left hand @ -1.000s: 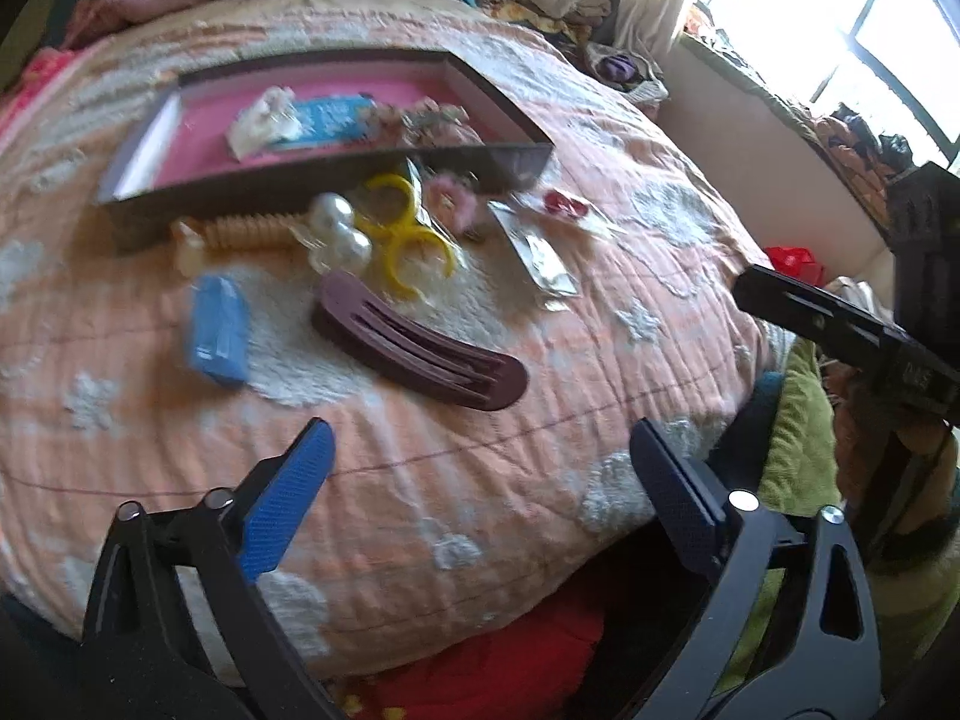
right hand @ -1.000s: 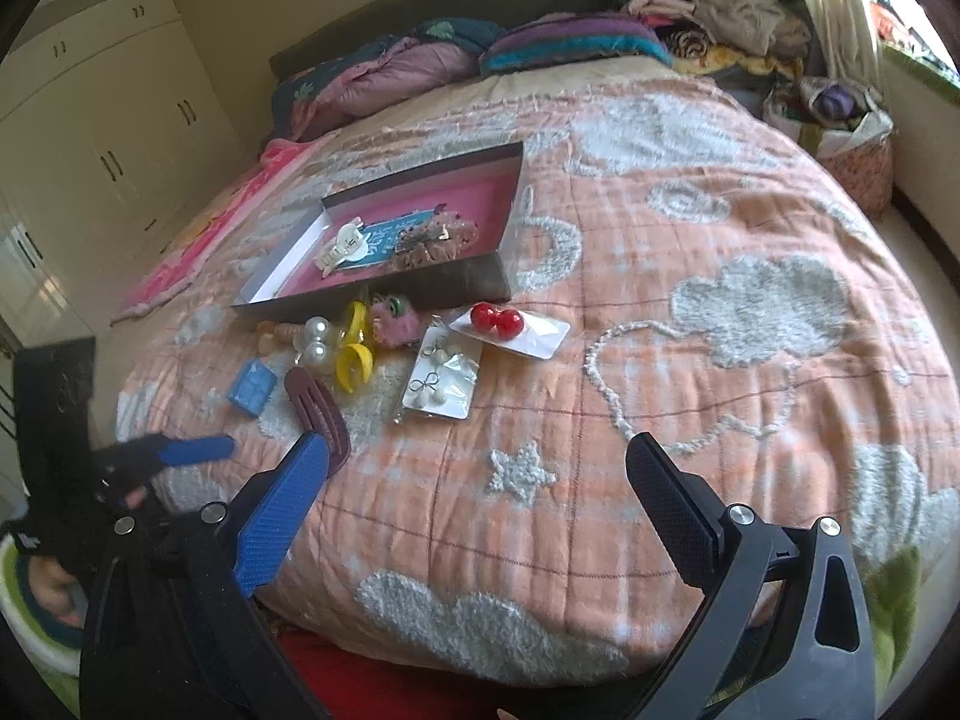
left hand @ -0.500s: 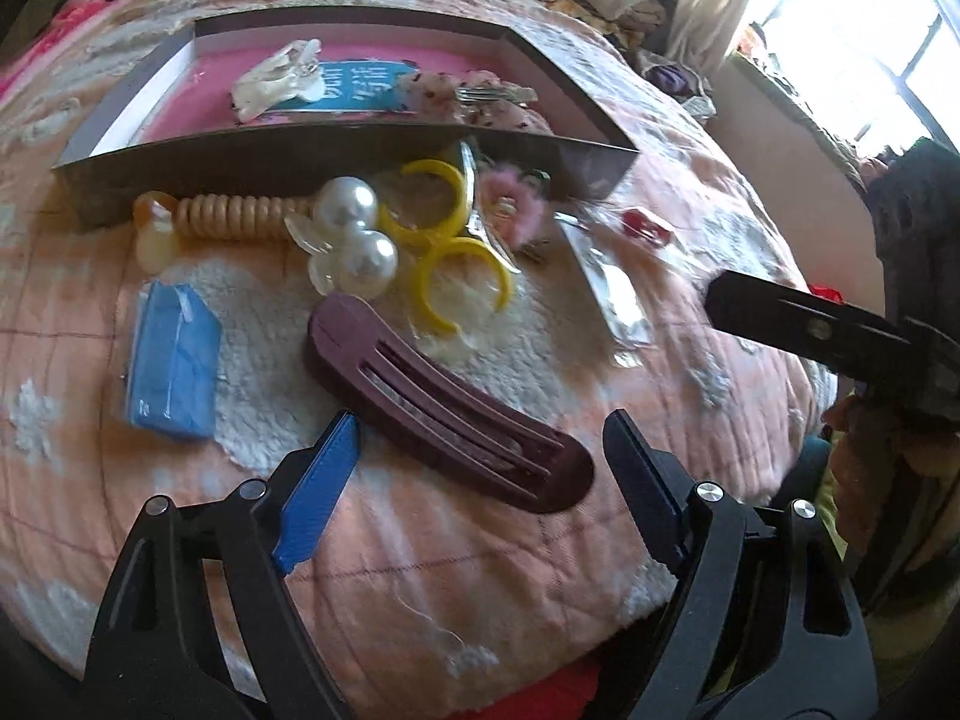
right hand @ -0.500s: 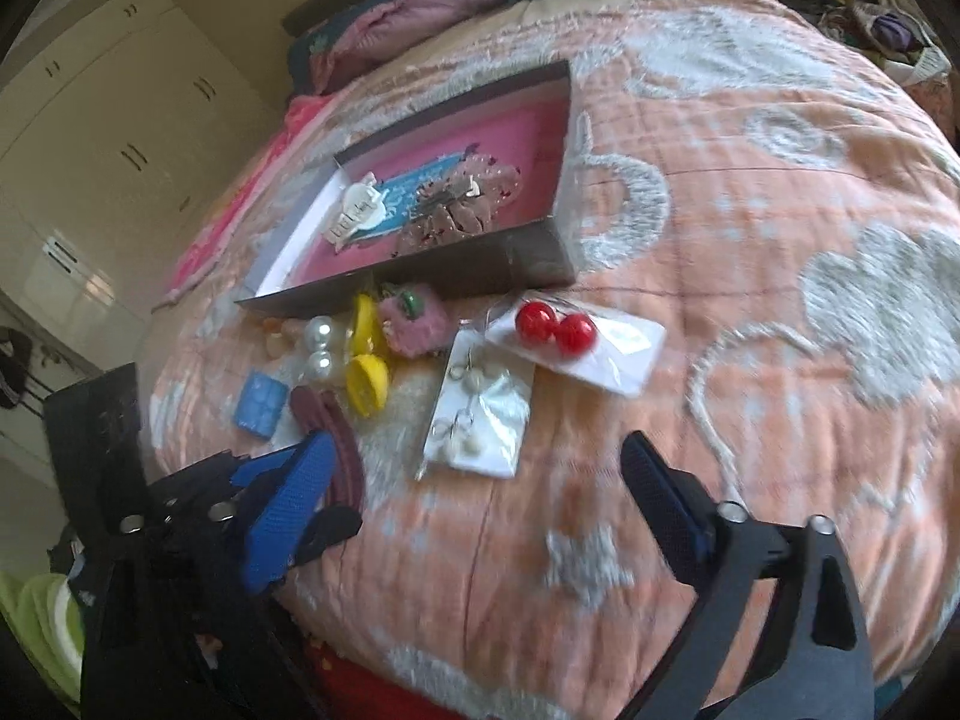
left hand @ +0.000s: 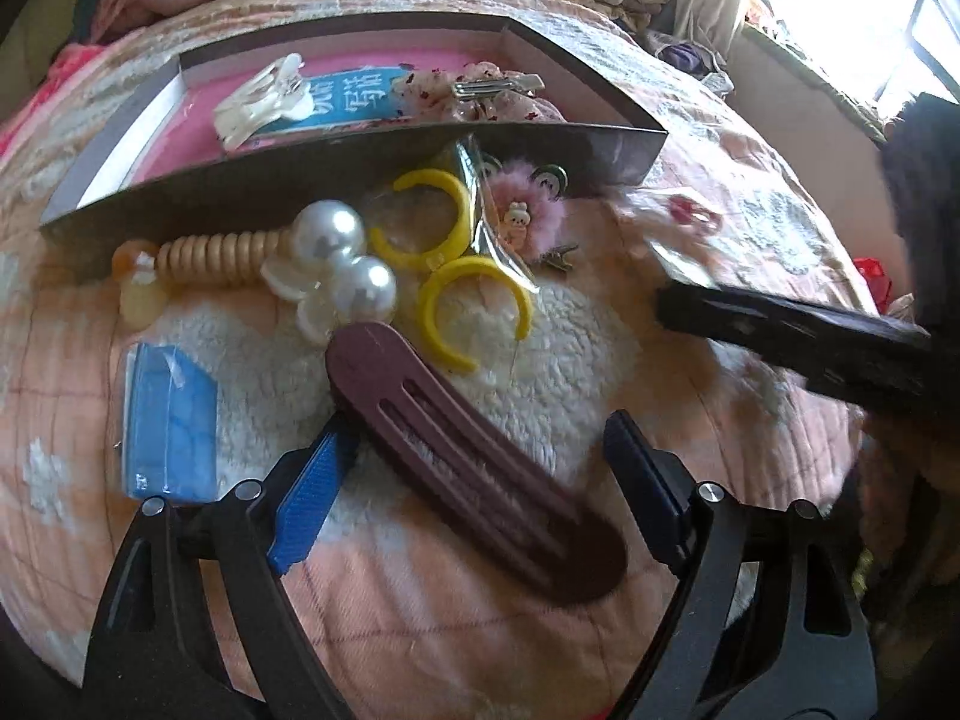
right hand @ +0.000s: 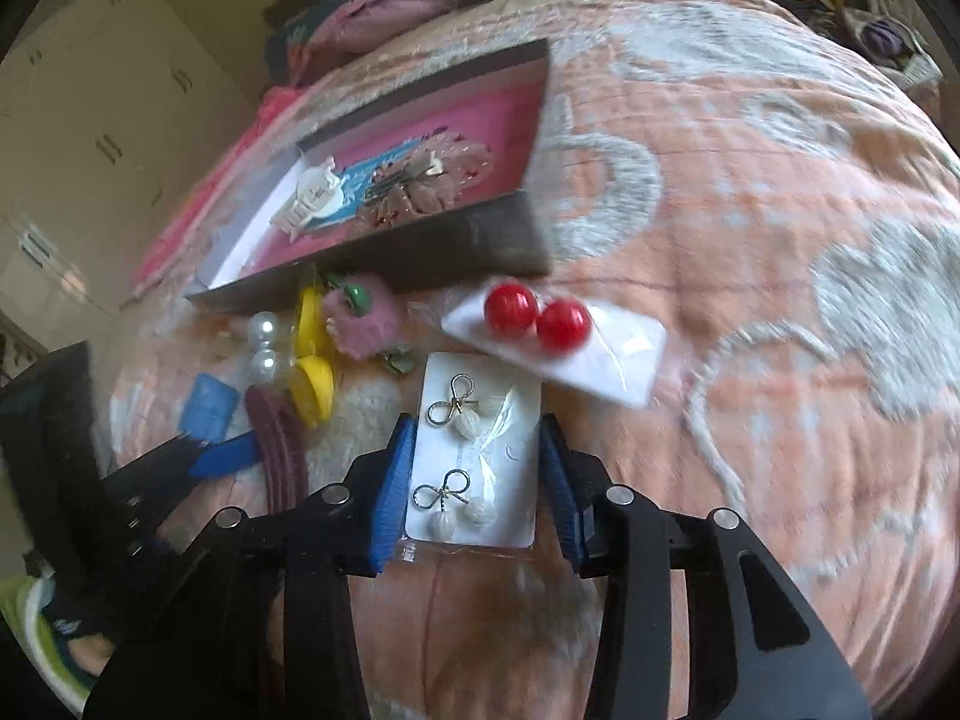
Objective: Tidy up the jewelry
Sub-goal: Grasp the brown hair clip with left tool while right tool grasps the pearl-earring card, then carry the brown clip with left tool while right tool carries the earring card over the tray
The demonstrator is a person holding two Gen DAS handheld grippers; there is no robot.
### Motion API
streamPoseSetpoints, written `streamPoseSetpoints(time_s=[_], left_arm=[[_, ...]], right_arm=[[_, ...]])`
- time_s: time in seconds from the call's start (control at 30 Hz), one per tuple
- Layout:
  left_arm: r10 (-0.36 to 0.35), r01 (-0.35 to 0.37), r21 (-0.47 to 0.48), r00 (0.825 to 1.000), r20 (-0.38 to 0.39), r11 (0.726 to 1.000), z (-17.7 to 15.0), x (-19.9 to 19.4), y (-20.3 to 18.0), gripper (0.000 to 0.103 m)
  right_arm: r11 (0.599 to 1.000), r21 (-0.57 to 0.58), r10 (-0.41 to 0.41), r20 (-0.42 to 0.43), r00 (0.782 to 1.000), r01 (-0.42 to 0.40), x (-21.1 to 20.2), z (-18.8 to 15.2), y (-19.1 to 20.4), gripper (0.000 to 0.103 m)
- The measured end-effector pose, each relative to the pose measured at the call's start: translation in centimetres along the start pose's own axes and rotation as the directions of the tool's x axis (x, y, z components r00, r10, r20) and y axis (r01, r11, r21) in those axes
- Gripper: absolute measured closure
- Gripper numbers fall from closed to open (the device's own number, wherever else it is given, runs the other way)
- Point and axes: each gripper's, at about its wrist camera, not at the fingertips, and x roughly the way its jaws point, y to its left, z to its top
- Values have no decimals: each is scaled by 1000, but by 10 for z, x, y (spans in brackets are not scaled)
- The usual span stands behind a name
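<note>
A dark box with a pink floor point(left hand: 198, 138) point(right hand: 480, 120) lies on the bed and holds a white claw clip point(left hand: 264, 99) and a floral clip. My left gripper point(left hand: 474, 480) is open with its jaws on either side of a maroon hair clip point(left hand: 468, 456) point(right hand: 279, 450). My right gripper point(right hand: 474, 480) is open, its jaws close on both sides of a white card of bow earrings point(right hand: 474, 456), not clearly touching. A card with red ball earrings point(right hand: 540, 318), yellow rings point(left hand: 456, 276), pearls point(left hand: 348, 258) and a pink fluffy clip point(left hand: 528, 210) lie in front of the box.
A blue packet point(left hand: 171, 420) lies left of the maroon clip. A beige beaded piece point(left hand: 210, 252) lies against the box's front wall. The peach bedspread point(right hand: 780, 240) stretches to the right. Pillows and clothes pile at the bed's far end; white cupboards stand on the left.
Both grippers have moved forward and down toward the bed. The left now straddles the maroon clip; the right has narrowed around the bow-earring card.
</note>
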Motion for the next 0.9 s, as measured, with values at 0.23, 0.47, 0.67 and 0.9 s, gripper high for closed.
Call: streamPoseSetpoints(time_s=[0.23,0.47,0.67,0.9], left_arm=[[63,-67,136,997,33,988,-4,1,-18,62],[15,-18,163,1000,20,986,-13,-9,-15,79],[-58,58,102,998,0,993,-19,-23,-3,79],[-90,87,72,995,47,994,-19,-54,5,79]], right_arm=[[999,45,5,112,994,-10,-55,-22,-11,63],[999,44,16,183,983,-24,-88,-25,-11,63],[999,28,27,209,978,-34,-95,-24,-1,63],[999,-9,34,236,971,-32,-106,-23,16,63]])
